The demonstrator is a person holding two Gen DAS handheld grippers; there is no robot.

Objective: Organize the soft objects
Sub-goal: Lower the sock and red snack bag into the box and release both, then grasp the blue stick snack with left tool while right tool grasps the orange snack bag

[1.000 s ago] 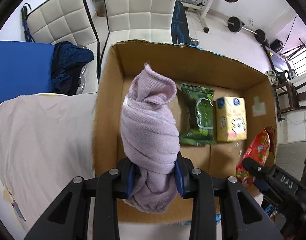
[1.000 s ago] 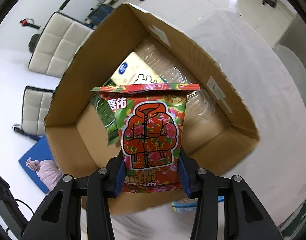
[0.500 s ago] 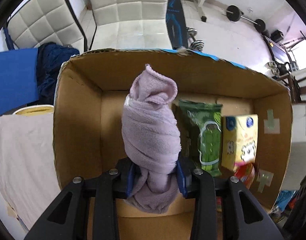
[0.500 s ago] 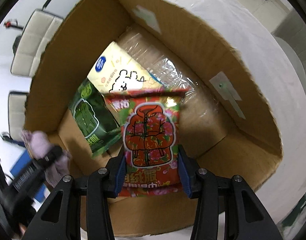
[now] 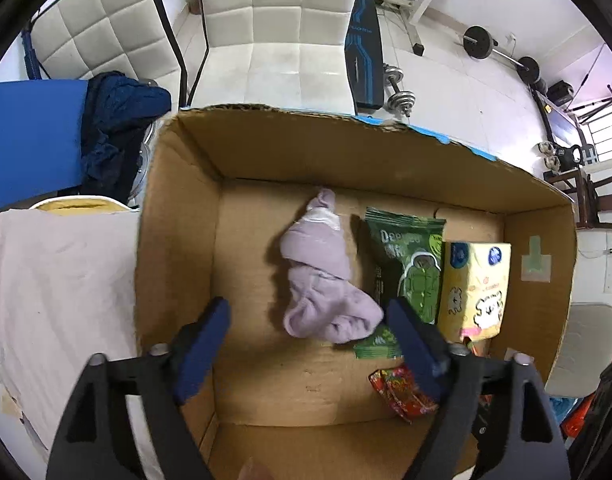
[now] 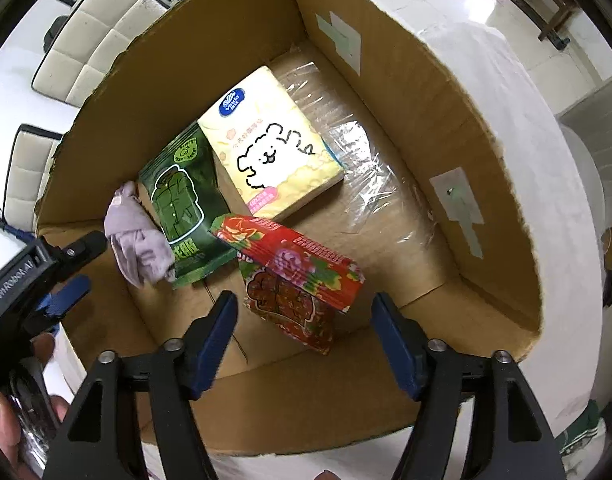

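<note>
Left gripper (image 5: 306, 340) hangs spread wide over the box (image 5: 178, 240), gripping nothing; the towel (image 5: 321, 284) lies on the floor beside the green pack (image 5: 409, 272). Right gripper (image 6: 304, 334) is likewise agape, the red pack (image 6: 298, 280) loose below, leaning on the yellow pack (image 6: 270, 148).

left gripper (image 5: 306, 344) agape, towel (image 5: 321, 284) in box (image 5: 178, 216)

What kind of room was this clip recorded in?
Probably a home room doubling as a gym: a weight bench, barbell and dumbbell sit on the floor beyond white padded chairs, with the cardboard box on a cloth-covered table.
</note>
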